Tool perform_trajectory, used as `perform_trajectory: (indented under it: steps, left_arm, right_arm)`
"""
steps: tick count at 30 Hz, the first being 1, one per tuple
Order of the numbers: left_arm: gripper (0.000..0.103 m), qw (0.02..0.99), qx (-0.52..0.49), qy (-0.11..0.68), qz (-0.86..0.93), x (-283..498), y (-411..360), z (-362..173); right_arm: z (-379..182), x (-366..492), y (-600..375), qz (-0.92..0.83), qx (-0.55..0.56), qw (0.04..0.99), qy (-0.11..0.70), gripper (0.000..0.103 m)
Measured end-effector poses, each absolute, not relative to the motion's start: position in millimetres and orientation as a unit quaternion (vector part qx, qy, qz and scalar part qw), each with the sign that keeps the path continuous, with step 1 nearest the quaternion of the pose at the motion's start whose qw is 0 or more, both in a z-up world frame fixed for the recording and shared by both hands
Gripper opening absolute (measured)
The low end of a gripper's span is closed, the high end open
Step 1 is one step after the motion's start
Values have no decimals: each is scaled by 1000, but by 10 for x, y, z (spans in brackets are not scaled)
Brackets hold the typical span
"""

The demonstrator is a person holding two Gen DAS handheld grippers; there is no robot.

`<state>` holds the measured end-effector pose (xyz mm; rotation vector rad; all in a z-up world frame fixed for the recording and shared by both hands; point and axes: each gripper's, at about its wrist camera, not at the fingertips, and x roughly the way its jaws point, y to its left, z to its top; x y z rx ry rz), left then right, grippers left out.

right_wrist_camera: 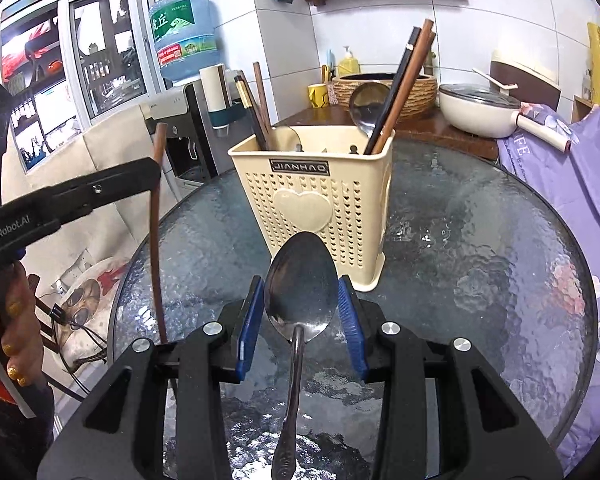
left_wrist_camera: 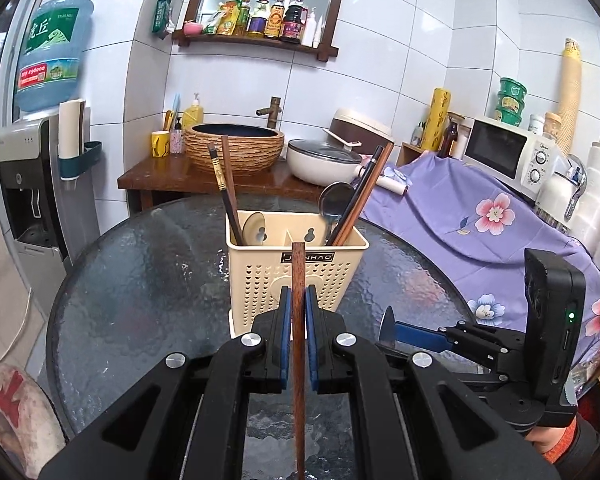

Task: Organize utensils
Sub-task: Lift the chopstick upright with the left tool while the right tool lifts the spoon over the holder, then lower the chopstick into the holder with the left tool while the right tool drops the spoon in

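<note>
Low center of the frame, the left hand-held gripper (left_wrist_camera: 299, 300) angles downward, pinching 1 upright wooden chopstick (left_wrist_camera: 298, 280). The right hand-held gripper (right_wrist_camera: 302, 300) tilts down likewise, clamping a metal spoon (right_wrist_camera: 302, 280). The cream utensil holder (left_wrist_camera: 296, 276) stands mid-frame on the glass surface (left_wrist_camera: 140, 280).

Spoon (right_wrist_camera: 302, 280) showing glossy metal; chopstick (left_wrist_camera: 299, 300) looking matt brown wood; caddy (left_wrist_camera: 296, 268) showing cream perforated plastic w/ smooth sheen; table (left_wrist_camera: 140, 280) gleaming as rippled, textured glass; cloth (left_wrist_camera: 480, 232) draping soft, matt.
</note>
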<state>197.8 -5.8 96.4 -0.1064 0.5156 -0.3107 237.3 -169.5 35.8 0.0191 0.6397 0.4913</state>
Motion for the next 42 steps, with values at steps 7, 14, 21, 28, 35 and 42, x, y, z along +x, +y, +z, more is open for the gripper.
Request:
perform_trajectory:
  steps: [7, 14, 21, 28, 35, 42]
  left_arm:
    - [7, 955, -51, 246, -156, 1938, -69, 997]
    - [7, 959, -53, 229, -160, 1957, -24, 1179]
    - [7, 963, -54, 208, -165, 2152, 2, 1542]
    - [7, 969, -48, 177, -166, 2375, 46, 2152]
    - [7, 974, -59, 158, -151, 2734, 79, 2723]
    - [7, 977, -54, 169, -117, 3107, 77, 2647]
  right_arm:
    - [437, 2340, -1636, 243, 4, 923, 297, 38]
    - [622, 2409, -1570, 248, 1, 930, 272, 38]
    - [985, 2627, -1484, 243, 2, 942, 230, 38]
    - [1519, 2978, -1459, 227, 0, 954, 195, 38]
    - [2011, 3370, -1416, 203, 10, 969, 143, 38]
    - [1835, 3771, -1298, 161, 4, 981, 112, 38]
